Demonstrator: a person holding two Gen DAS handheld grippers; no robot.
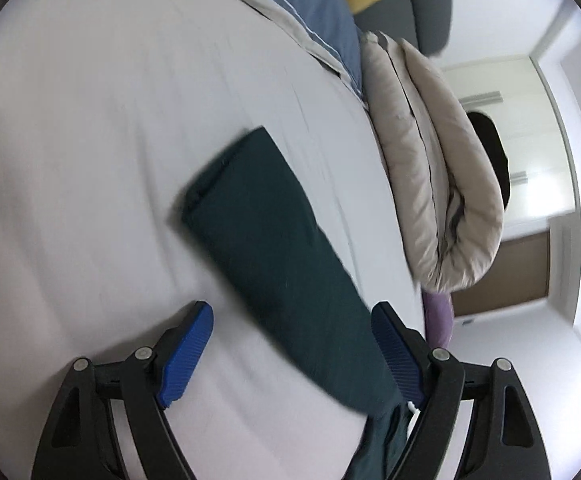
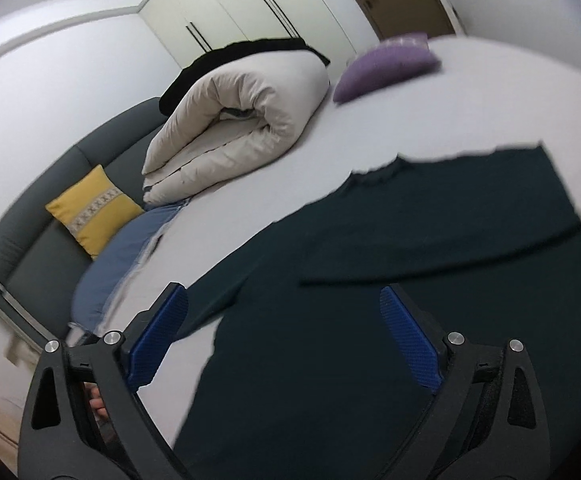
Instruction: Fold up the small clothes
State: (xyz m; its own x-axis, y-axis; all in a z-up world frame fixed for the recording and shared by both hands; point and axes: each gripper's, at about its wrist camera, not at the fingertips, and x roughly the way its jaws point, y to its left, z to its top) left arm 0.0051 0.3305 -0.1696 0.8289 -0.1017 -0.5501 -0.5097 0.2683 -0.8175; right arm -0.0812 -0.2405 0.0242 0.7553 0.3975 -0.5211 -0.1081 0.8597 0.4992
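1. On the bed, across its pale sheet, lies a dark green garment, spread flat; right wrist view shows a sleeve folded across the body and the neck edge toward the far side.
2. Left wrist view: a long folded strip of the same dark green garment runs from mid-sheet down toward the camera, passing between the fingers and close against the right-hand blue pad.
3. Left gripper: jaws released, standing wide. Pads not pressing on the cloth; nothing grasped. Whether the cloth brushes the right-hand pad cannot be told through the blur.
4. Right gripper: jaws released, wide apart, hovering over the garment's lower body. Cloth fills the view between the pads, but nothing is pinched.
5. Folded beige duvet sits rolled on the far part of the bed, well apart from the garment. A black cloth lies behind it.
6. Purple cushion rests near the bed's far edge, beside the duvet.
7. Blue pillow lies at the head end; yellow cushion leans on the grey headboard.
8. Both views motion-blurred; fine detail of hems unclear.
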